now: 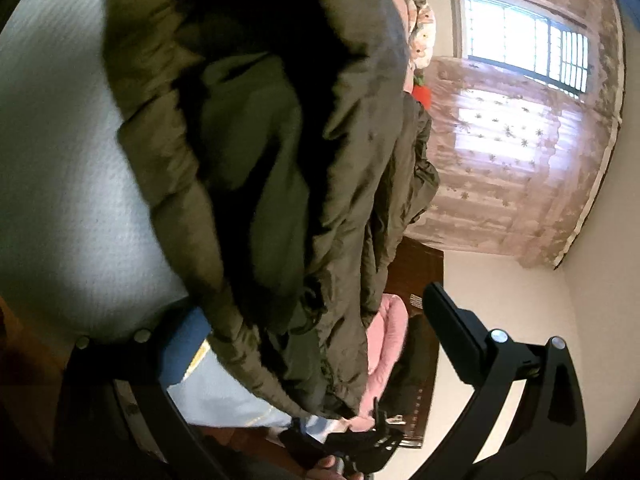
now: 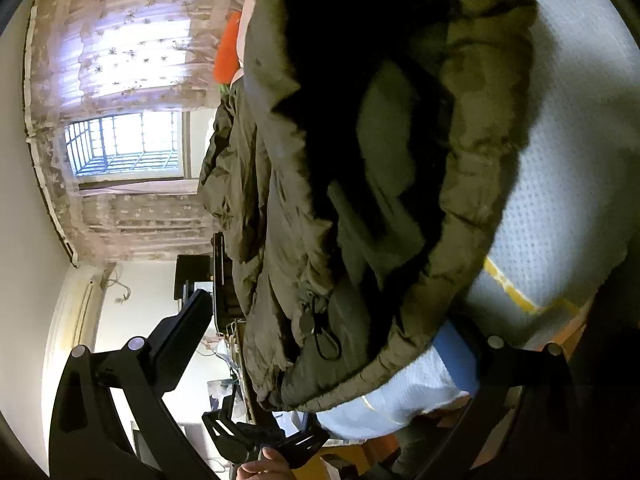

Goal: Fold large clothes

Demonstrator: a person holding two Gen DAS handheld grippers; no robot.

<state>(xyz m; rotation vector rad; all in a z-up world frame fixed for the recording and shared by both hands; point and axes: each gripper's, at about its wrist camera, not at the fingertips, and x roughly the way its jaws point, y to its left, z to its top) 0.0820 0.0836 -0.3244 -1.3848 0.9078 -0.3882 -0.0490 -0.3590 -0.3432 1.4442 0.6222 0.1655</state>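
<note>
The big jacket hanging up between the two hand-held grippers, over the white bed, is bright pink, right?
Not pink. The jacket is dark olive green, as both wrist views show. It does hang between the grippers above the white bed. The only pink is a smaller garment beyond it in the left wrist view.

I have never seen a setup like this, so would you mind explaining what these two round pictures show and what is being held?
There is no robot here: a person carries a hand-held two-finger gripper in each hand, and each has a fisheye camera looking along its fingers. One picture comes from the left gripper, the other from the right gripper. Both views are tipped sideways, so the curtained window looks turned. An olive-green padded jacket fills the space between each gripper's black fingers. Whether either is clamped on it, I cannot tell. Behind the jacket lies a pale textured bed cover. A pink garment lies farther back.
</note>
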